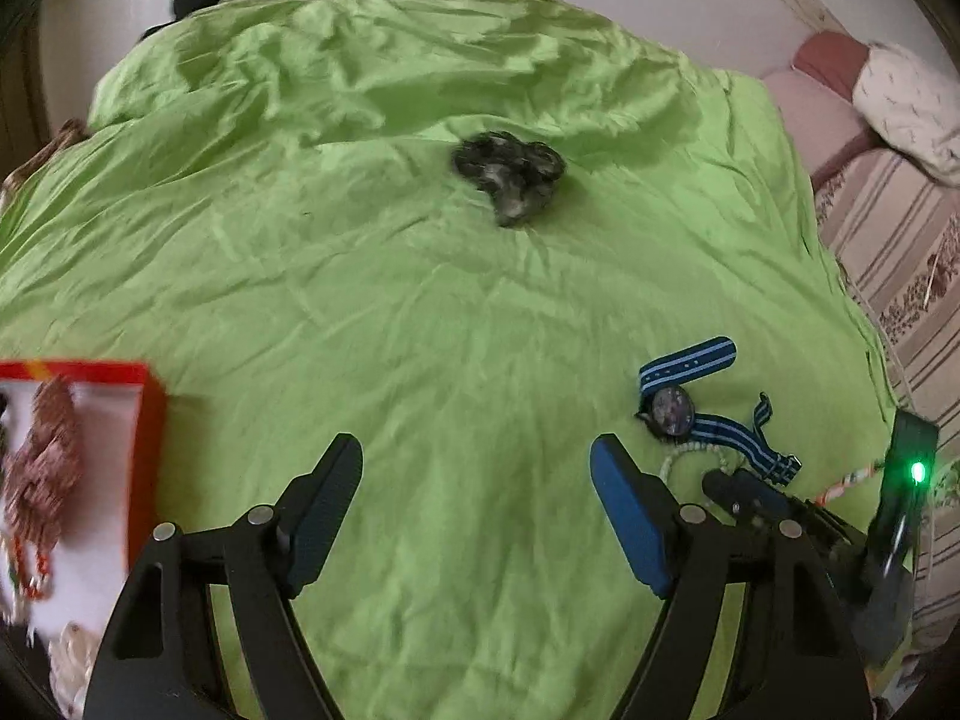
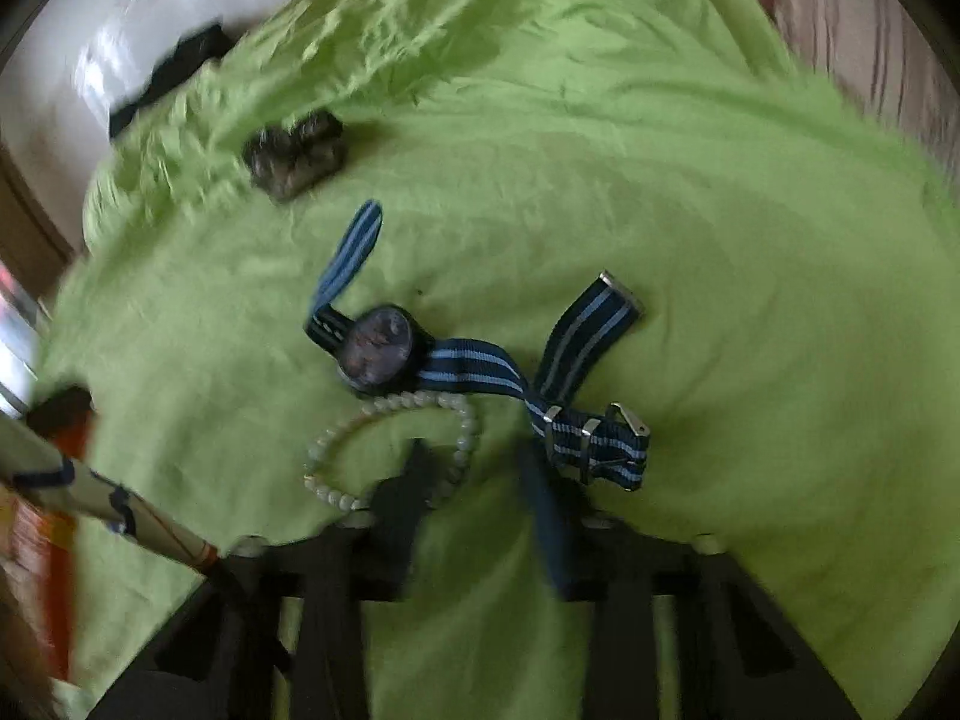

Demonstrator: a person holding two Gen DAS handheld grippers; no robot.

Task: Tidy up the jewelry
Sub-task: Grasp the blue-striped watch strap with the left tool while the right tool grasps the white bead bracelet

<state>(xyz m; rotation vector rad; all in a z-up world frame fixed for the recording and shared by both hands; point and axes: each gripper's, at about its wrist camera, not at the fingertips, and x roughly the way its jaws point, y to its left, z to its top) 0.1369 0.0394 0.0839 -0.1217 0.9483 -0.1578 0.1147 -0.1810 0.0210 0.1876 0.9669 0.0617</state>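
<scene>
On green sheet [image 2: 720, 240], watch [image 2: 378, 351] beside bead bracelet [image 2: 468, 426]

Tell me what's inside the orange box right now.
In the orange box, on its white lining, lies a brownish beaded piece, with a red-and-white beaded strand below it. The frame edge and the left gripper hide the rest.

A wristwatch [image 2: 378, 351] lies on the bedspread [image 2: 690, 210] toward its right edge, strap [image 2: 576, 426] trailing rightward. A bead bracelet [image 2: 396, 450] sits just in front — touching the watch. A scrunchie [image 1: 509, 175] lies behind, mid-spread. A box [image 1: 144, 420] rests at the left edge — necklaces [image 1: 45, 468] inside.
</scene>
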